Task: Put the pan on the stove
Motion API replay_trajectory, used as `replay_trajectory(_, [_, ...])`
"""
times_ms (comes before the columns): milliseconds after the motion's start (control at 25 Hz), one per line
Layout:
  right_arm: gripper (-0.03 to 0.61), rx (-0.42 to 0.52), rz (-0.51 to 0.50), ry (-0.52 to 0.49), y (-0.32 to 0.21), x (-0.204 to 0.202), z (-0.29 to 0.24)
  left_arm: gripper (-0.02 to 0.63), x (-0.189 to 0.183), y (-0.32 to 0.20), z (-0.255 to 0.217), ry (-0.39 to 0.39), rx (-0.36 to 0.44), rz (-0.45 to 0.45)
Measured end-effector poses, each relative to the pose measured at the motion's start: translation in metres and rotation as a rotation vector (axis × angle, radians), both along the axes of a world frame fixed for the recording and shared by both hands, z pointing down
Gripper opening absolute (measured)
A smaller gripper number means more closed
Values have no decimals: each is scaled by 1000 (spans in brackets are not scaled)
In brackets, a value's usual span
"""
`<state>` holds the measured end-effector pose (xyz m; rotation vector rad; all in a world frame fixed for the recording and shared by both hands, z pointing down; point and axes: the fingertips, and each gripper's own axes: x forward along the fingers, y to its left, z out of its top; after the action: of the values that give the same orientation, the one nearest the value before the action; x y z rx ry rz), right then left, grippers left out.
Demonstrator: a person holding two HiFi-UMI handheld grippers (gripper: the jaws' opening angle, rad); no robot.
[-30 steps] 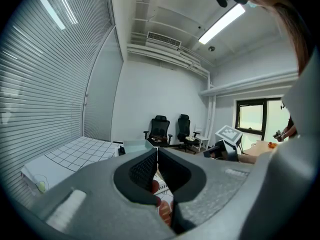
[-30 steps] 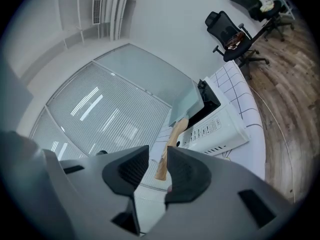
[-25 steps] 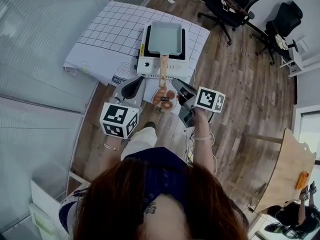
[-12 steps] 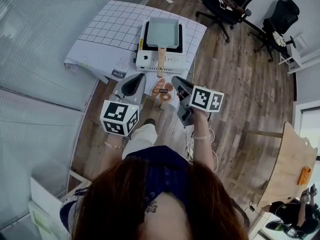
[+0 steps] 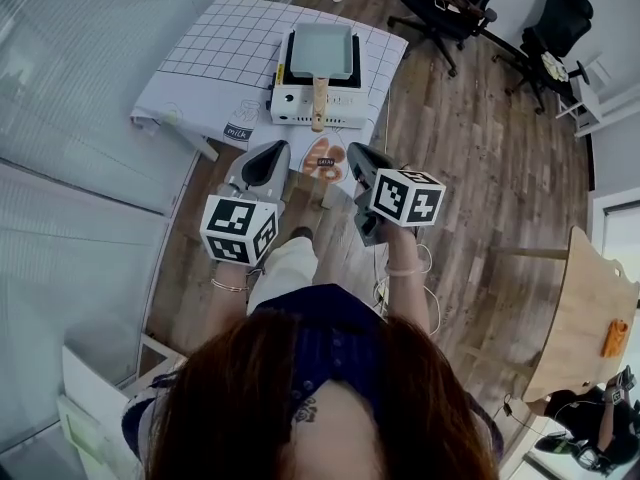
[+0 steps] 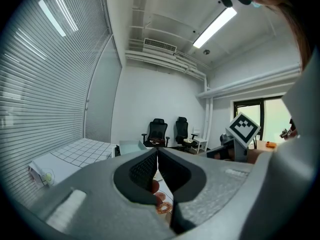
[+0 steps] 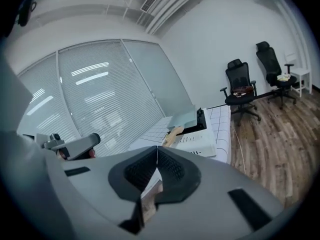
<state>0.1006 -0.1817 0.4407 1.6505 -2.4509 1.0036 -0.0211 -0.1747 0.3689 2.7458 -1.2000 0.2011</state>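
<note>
The left gripper (image 5: 267,160) and right gripper (image 5: 358,160) hover short of the table, each with jaws pressed together and empty. The pan (image 5: 322,50) sits on the stove (image 5: 312,105).

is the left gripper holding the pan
No, the left gripper has its jaws together on nothing, while the pan sits on the stove.

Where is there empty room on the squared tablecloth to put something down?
The widest bare patch is the white squared tablecloth left of the white stove. Right of the stove only a thin strip shows. The pale green rectangular pan fills the stove top, and a plate of doughnuts crowds the front.
</note>
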Motion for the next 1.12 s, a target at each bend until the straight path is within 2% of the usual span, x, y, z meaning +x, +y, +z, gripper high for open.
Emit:
replay_trajectory(240, [11,56,15,77,23,-3,-10,15,-1,20,-4,3,18,8])
replay_trajectory(520, [11,89,7,100,49,-9,-20,15,-1,44,-10,0,36,16])
replay_trajectory(840, [11,179,55,146,74,-8,-43,15,-5,67,-20,3,63,12])
replay_trajectory(1120, [11,233,58,191,95,-15,-54,15,-8,85,-28,20,91,10])
